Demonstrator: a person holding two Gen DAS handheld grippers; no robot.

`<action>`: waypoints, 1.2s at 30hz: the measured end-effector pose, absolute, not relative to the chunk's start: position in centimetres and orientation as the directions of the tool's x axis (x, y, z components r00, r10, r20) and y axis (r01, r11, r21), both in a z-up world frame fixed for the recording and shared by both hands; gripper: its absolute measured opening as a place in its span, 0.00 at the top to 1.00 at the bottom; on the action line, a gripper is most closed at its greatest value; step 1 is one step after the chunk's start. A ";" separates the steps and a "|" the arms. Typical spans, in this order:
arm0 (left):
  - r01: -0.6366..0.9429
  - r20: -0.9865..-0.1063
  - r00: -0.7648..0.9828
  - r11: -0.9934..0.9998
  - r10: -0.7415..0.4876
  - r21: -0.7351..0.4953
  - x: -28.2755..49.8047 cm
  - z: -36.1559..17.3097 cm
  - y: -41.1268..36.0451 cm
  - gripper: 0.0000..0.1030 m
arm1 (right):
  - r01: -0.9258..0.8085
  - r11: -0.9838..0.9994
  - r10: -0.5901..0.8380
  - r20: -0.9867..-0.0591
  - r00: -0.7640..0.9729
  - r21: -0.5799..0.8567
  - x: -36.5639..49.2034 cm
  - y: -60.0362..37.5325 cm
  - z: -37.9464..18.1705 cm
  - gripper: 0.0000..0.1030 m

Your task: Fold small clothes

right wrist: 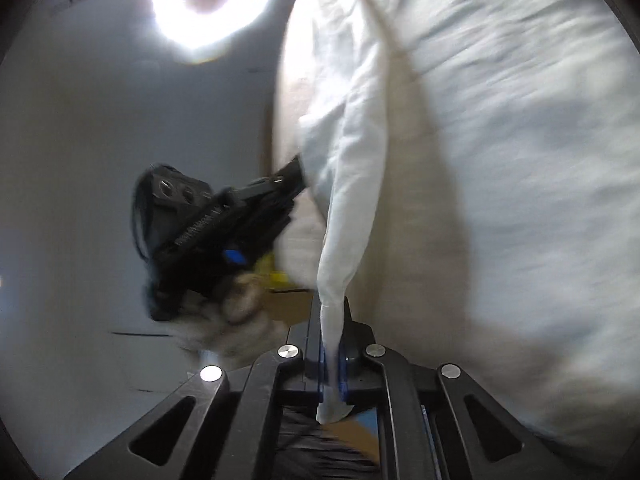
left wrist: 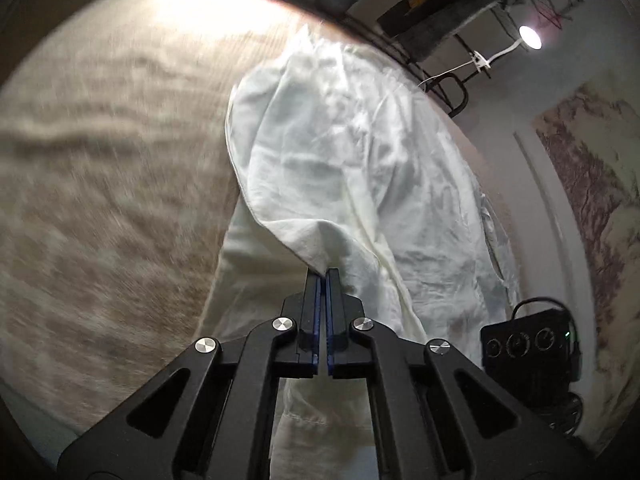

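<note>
Left gripper (left wrist: pixel 323 276) tilted downward toward the beige surface (left wrist: pixel 100 200), jaws closed tight on a pinched fold of the white garment (left wrist: pixel 352 160); from the right wrist view, seen at the left, gripped by a hand (right wrist: pixel 240 300), tips buried in the cloth; right gripper (right wrist: pixel 332 312) pointing almost level, jaws narrow, clamped on a hanging edge of the same garment; cloth held up between both, draped above the surface.
</note>
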State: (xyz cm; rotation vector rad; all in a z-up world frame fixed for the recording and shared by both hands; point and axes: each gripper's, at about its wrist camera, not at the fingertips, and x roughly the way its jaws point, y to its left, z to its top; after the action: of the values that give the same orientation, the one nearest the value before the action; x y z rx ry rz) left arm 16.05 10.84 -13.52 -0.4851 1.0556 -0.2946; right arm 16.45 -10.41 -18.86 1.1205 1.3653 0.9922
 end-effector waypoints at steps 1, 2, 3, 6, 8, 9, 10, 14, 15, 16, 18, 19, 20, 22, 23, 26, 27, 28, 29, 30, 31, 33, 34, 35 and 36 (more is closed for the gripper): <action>0.012 -0.767 0.485 0.880 -0.420 -0.474 15.9 -12.9 10.8 1.00 | 0.082 0.184 0.983 -0.185 0.007 0.979 16.5 -10.1 -18.3 0.96; 0.012 -0.778 0.499 0.901 -0.381 -0.434 15.9 -12.7 10.9 1.00 | 0.039 0.193 0.981 -0.194 0.009 0.980 16.7 -9.6 -17.5 0.96; 0.005 -0.785 0.499 0.907 -0.368 -0.422 16.0 -12.8 11.0 1.00 | 0.007 0.223 0.975 -0.223 0.005 0.975 16.8 -9.2 -17.1 0.96; -0.021 -0.816 0.474 0.923 -0.330 -0.385 15.9 -14.1 11.3 1.00 | 0.023 0.306 0.952 -0.305 -0.021 0.952 16.9 -8.2 -18.5 0.96; -0.019 -0.827 0.472 0.934 -0.307 -0.357 14.9 -14.4 11.7 0.97 | 0.035 0.421 0.907 -0.419 -0.045 0.907 16.6 -8.0 -19.7 0.94; -0.018 -0.829 0.476 0.939 -0.294 -0.344 14.4 -14.3 11.8 0.89 | 0.019 0.454 0.890 -0.453 -0.052 0.891 16.5 -7.9 -19.9 0.95; -0.023 -0.827 0.486 0.941 -0.285 -0.338 13.6 -14.1 12.1 0.77 | 0.003 0.455 0.889 -0.454 -0.056 0.891 16.5 -7.8 -19.7 0.85; -0.083 -0.800 0.530 0.922 -0.280 -0.378 9.9 -13.9 13.6 0.62 | -0.188 0.555 0.823 -0.567 -0.015 0.810 15.9 -7.6 -15.3 0.55; -0.096 -0.796 0.534 0.916 -0.284 -0.391 9.1 -14.2 13.8 0.62 | -0.234 0.579 0.804 -0.595 0.004 0.781 15.7 -7.5 -14.2 0.55; -0.111 -0.792 0.539 0.908 -0.286 -0.403 8.4 -14.4 14.0 0.62 | -0.275 0.596 0.789 -0.615 0.024 0.754 15.6 -7.5 -13.1 0.55; -0.128 -0.786 0.539 0.893 -0.303 -0.432 6.8 -15.2 14.0 0.62 | -0.332 0.603 0.783 -0.618 0.071 0.725 16.0 -7.7 -10.5 0.55; -0.127 -0.787 0.532 0.890 -0.312 -0.438 6.3 -15.6 13.7 0.62 | -0.352 0.604 0.783 -0.615 0.095 0.715 16.7 -7.7 -9.2 0.55; -0.121 -0.791 0.522 0.890 -0.319 -0.440 6.0 -16.1 13.2 0.62 | -0.372 0.610 0.778 -0.617 0.114 0.700 17.3 -7.7 -8.0 0.55; -0.097 -0.804 0.499 0.901 -0.323 -0.422 5.6 -16.8 12.0 0.62 | -0.415 0.643 0.747 -0.647 0.153 0.644 18.8 -8.2 -6.1 0.53; -0.086 -0.812 0.493 0.911 -0.312 -0.402 5.6 -17.0 11.4 0.62 | -0.443 0.660 0.725 -0.668 0.166 0.607 19.9 -7.5 -5.1 0.52; -0.060 -0.824 0.494 0.935 -0.275 -0.348 5.7 -17.1 10.2 0.62 | -0.500 0.718 0.641 -0.741 0.202 0.485 23.8 -4.4 -3.8 0.52; -0.058 -0.824 0.498 0.938 -0.270 -0.342 5.7 -17.1 10.0 0.64 | -0.515 0.725 0.619 -0.761 0.196 0.457 24.8 -4.0 -3.5 0.52; -0.063 -0.822 0.498 0.935 -0.274 -0.350 5.8 -17.2 10.1 0.75 | -0.523 0.729 0.604 -0.775 0.186 0.442 25.7 -2.8 -3.3 0.52; -0.068 -0.823 0.496 0.932 -0.278 -0.356 5.8 -17.4 10.1 0.82 | -0.527 0.733 0.588 -0.790 0.175 0.430 26.7 -1.5 -3.6 0.52; -0.073 -0.823 0.490 0.928 -0.286 -0.366 5.9 -17.6 10.3 0.90 | -0.531 0.736 0.574 -0.803 0.161 0.420 27.9 0.1 -4.2 0.52; -0.077 -0.821 0.489 0.923 -0.295 -0.377 5.9 -17.6 10.5 0.92 | -0.535 0.739 0.559 -0.816 0.147 0.410 28.8 1.6 -4.7 0.53; -0.071 -0.815 0.495 0.920 -0.303 -0.385 5.9 -17.5 10.7 0.95 | -0.533 0.755 0.522 -0.842 0.136 0.382 29.7 3.3 -5.3 0.53; -0.065 -0.812 0.499 0.922 -0.302 -0.382 5.9 -17.4 10.7 0.96 | -0.525 0.764 0.505 -0.854 0.127 0.374 30.3 4.3 -5.7 0.53; -0.061 -0.811 0.503 0.923 -0.299 -0.379 5.6 -17.4 10.9 0.96 | -0.517 0.776 0.485 -0.866 0.120 0.362 31.1 5.3 -6.7 0.53; -0.058 -0.808 0.504 0.922 -0.304 -0.383 5.6 -17.4 11.0 0.97 | -0.512 0.790 0.457 -0.881 0.125 0.337 31.7 6.2 -7.5 0.53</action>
State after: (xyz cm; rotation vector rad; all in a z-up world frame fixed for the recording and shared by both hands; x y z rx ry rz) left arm 5.57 11.02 -17.36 -0.3874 1.0386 -0.1525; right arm 31.67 6.21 -7.47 -0.0525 1.2614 0.7065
